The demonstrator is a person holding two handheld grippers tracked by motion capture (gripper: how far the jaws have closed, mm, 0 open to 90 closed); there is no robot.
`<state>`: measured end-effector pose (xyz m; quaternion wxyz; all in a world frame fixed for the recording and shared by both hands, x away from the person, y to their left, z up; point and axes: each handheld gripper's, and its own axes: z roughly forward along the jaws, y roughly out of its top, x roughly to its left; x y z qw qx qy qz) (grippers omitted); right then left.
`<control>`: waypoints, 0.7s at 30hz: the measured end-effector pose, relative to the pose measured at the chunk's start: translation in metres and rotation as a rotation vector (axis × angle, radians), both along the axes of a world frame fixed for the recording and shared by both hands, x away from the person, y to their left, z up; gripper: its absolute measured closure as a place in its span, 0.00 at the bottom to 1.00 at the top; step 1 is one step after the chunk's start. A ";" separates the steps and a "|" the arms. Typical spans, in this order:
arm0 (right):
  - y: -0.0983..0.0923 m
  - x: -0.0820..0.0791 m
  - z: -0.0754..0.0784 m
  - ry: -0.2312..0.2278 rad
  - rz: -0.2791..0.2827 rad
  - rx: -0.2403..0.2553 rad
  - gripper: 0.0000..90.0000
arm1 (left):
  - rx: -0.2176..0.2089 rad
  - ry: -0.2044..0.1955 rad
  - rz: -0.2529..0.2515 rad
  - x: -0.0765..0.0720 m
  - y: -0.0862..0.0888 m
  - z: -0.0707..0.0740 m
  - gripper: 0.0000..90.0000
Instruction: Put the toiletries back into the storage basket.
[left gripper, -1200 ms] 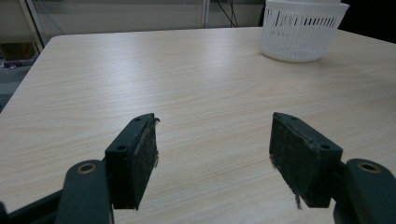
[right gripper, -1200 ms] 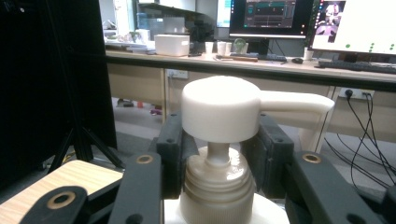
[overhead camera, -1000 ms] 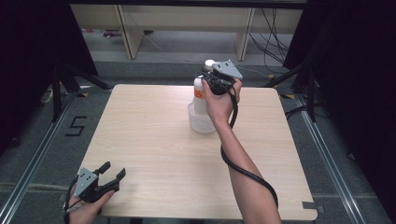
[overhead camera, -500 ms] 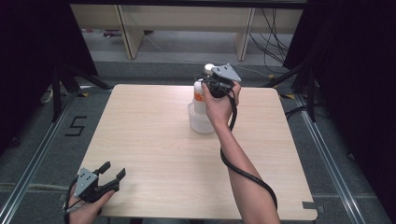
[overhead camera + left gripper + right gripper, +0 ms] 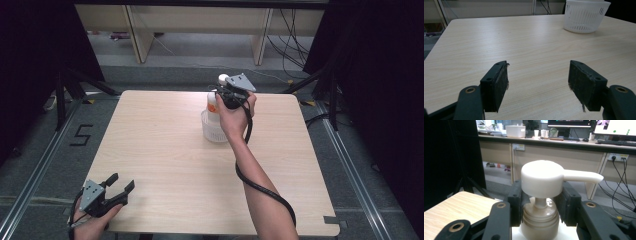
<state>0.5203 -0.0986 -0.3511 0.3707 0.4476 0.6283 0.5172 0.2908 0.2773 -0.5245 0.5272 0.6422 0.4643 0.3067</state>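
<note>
Right tool [image 5: 223, 96] sits upper centre of the high view, clamped on the pump bottle [image 5: 214, 102]. In the right gripper view the pads pinch the bottle's neck collar [image 5: 539, 216] from both sides, just under the white pump head [image 5: 542, 178]; the spout [image 5: 584, 176] points to the right of that frame. The bottle stands upright inside a white slotted basket [image 5: 212, 132], on the far half of the bench [image 5: 165, 150], a little right of centre in the high view. The right hand [image 5: 234, 117] is wrapped around the tool body, forearm running up from the bottom edge, cable looping beside it.

Left tool [image 5: 120, 187] is at lower left of the high view, at the near corner of the bench, held in the left hand [image 5: 92, 217]. Jaws spread wide, nothing between them. In the left gripper view bare bench shows between the two pads, and the basket [image 5: 585, 16] is at upper right of that frame, well apart from the tool.
</note>
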 end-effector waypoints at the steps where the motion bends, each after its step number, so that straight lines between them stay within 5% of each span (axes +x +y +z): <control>1: -0.001 0.001 -0.001 -0.011 0.004 -0.012 0.68 | 0.004 0.005 0.002 0.000 0.000 0.000 0.35; 21: -0.001 0.002 -0.013 0.027 0.005 -0.021 0.68 | -0.001 0.002 0.001 0.000 0.000 0.000 0.35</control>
